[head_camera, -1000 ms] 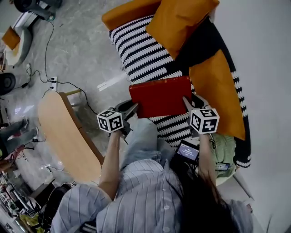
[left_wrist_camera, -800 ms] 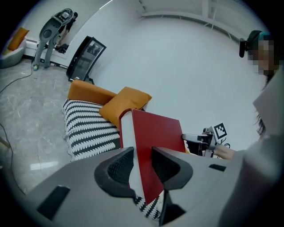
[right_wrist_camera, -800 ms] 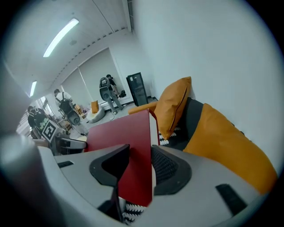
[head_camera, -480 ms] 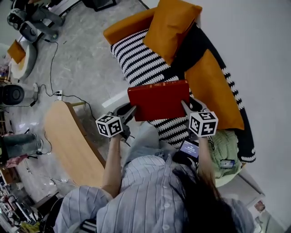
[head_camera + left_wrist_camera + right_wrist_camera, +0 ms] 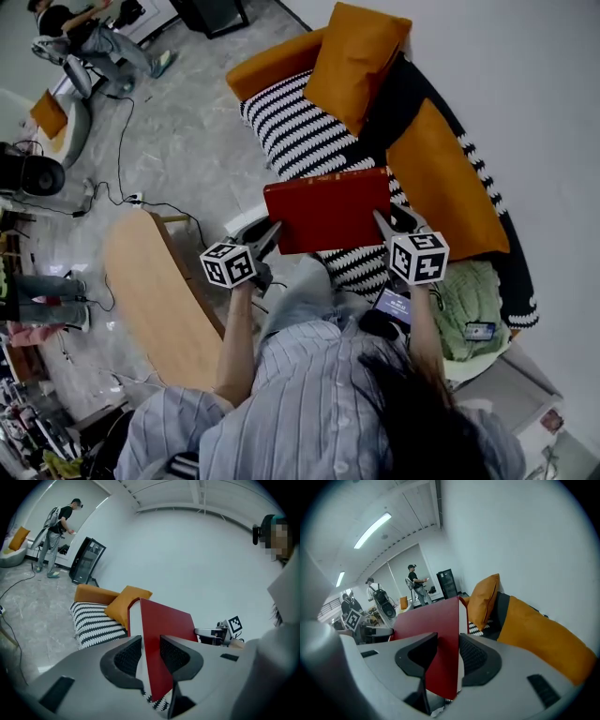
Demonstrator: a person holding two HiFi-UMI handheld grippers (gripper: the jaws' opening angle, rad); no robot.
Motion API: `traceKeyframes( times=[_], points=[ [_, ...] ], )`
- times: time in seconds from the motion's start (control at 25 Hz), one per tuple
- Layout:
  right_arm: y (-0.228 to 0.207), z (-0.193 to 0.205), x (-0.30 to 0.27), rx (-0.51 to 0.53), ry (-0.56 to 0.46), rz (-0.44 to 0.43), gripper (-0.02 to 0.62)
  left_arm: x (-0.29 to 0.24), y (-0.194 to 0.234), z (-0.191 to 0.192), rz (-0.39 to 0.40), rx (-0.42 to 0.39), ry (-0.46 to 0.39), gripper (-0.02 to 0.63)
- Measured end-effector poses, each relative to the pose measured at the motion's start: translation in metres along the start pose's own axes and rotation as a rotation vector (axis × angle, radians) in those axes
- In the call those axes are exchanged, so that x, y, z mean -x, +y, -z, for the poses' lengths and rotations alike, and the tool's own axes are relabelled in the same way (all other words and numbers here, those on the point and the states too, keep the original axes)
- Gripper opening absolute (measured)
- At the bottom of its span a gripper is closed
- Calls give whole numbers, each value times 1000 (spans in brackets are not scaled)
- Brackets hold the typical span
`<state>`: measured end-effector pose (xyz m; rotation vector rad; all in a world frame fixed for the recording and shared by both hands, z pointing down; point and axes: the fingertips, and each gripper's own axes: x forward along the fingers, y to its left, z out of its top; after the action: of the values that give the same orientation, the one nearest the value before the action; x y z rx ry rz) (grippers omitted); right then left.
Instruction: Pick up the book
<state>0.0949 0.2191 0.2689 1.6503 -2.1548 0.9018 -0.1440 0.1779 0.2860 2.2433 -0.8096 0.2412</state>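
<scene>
A red hardcover book (image 5: 328, 209) hangs in the air above the striped sofa seat (image 5: 300, 131), held flat between my two grippers. My left gripper (image 5: 269, 232) is shut on the book's left edge; in the left gripper view its pads (image 5: 127, 656) press the red cover (image 5: 166, 630) and white page block. My right gripper (image 5: 382, 221) is shut on the right edge, and the right gripper view shows the book (image 5: 436, 634) clamped between its pads (image 5: 472, 654). Each gripper shows in the other's view beyond the book.
An orange sofa (image 5: 450, 187) with an orange cushion (image 5: 354, 61) stands against the white wall. A wooden side table (image 5: 155, 300) stands left of me, cables (image 5: 122, 187) run over the floor. A green cloth (image 5: 469, 300) and a phone (image 5: 478, 330) lie at right. People stand far off.
Both grippers have lifted the book higher off the sofa seat, keeping their grip on its two edges. My view has shifted, showing more of the floor and sofa.
</scene>
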Motion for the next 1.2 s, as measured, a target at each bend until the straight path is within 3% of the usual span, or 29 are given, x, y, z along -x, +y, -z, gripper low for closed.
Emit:
traceKeyframes(
  times=[0.68,1.2],
  points=[
    [69,23,-17,49,51,-74,158,74,31,19,-92,39,-31,130],
    [105,17,2,11,-7,12,158,100,35,-10,9,-19,-42,129]
  ],
)
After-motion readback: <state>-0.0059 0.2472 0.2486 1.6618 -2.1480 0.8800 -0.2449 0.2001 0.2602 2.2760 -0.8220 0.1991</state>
